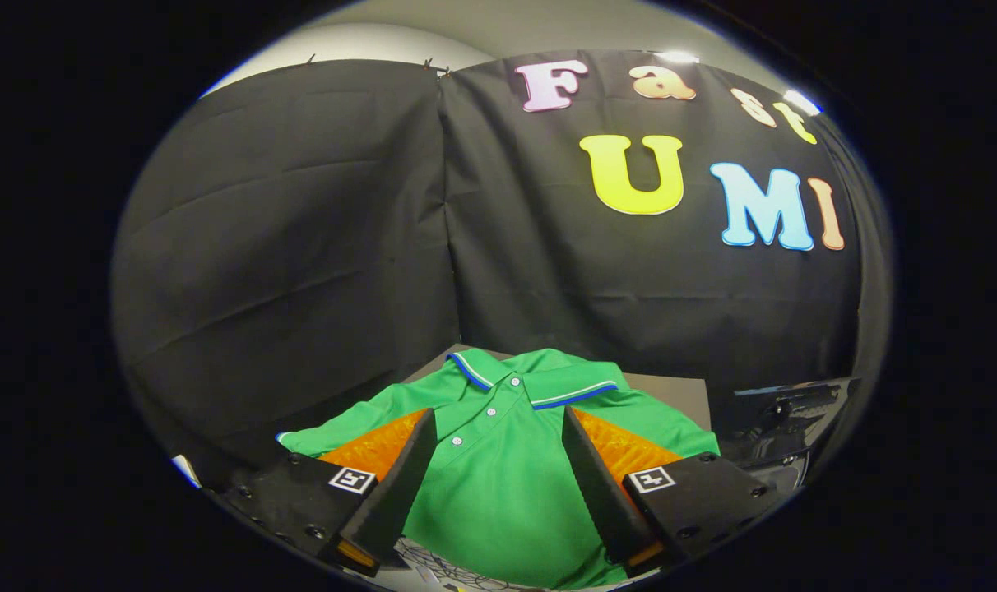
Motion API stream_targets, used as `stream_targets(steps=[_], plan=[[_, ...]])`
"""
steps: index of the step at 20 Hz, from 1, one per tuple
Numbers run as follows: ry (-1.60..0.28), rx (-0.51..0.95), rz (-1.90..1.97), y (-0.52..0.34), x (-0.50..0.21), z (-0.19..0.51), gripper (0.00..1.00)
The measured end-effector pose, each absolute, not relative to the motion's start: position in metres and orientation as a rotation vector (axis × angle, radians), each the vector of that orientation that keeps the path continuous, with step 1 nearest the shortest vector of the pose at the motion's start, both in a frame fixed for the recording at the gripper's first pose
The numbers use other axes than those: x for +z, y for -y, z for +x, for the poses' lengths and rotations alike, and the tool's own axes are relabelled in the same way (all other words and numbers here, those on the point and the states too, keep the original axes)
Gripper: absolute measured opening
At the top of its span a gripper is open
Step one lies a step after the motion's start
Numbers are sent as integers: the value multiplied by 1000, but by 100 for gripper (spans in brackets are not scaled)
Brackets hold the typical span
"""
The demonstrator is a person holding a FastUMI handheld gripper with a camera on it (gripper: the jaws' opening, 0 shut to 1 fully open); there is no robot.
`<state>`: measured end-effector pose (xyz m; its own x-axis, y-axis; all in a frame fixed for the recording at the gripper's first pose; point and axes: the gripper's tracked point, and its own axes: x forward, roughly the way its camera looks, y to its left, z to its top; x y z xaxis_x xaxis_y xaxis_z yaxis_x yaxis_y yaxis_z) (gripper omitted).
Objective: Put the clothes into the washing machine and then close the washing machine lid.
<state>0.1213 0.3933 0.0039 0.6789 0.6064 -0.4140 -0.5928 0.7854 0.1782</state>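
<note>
A green polo shirt [498, 469] with a blue-and-white trimmed collar and white buttons lies spread flat on a grey table [671, 393], collar pointing away from me. My gripper [498, 423] hovers over the shirt's chest with its two fingers wide apart, one on each side of the button placket. Nothing is between the fingers. A dark, glossy machine part [782, 427], likely the washing machine, stands just right of the shirt, partly hidden at the view's rim.
Black cloth walls [301, 247] close off the booth behind and to the left of the table. Some thin dark cables [441, 567] lie near the shirt's lower hem, below the fingers.
</note>
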Motion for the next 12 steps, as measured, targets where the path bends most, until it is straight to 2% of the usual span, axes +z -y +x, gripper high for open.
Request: stream_targets(steps=[12], plan=[[-743, 694, -44, -433, -67, 138, 96]])
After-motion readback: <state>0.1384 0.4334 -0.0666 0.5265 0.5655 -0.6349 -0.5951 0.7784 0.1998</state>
